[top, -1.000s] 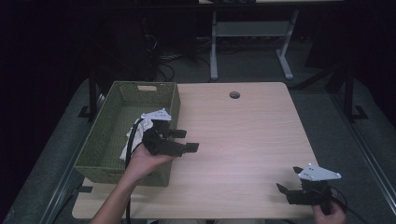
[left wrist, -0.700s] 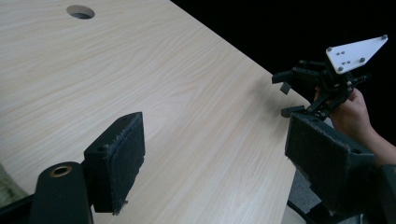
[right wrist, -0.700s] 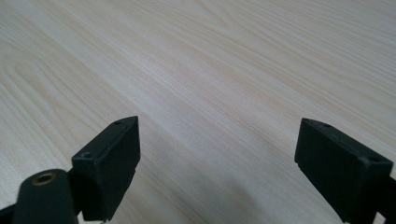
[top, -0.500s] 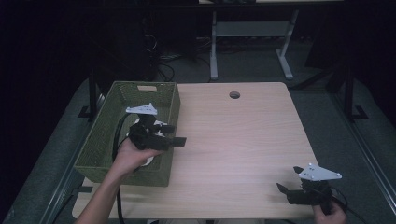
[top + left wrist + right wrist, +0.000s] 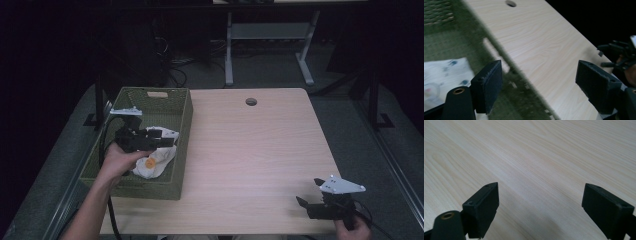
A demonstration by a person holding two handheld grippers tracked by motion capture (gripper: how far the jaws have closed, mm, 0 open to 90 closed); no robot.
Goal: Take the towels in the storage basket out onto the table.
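Grippers sit well apart. Nearest, at the table's front right corner, the right gripper rests low over bare wood, jaws spread wide with nothing between them, as the right gripper view shows. Farther back on the left, the left gripper hangs over the green basket, jaws also wide and empty. Below it a white cloth with an orange spot lies in the basket's near half, beside the right wall. In the left gripper view the cloth sits left of the jaws. Beyond, a round hole marks the table's far edge.
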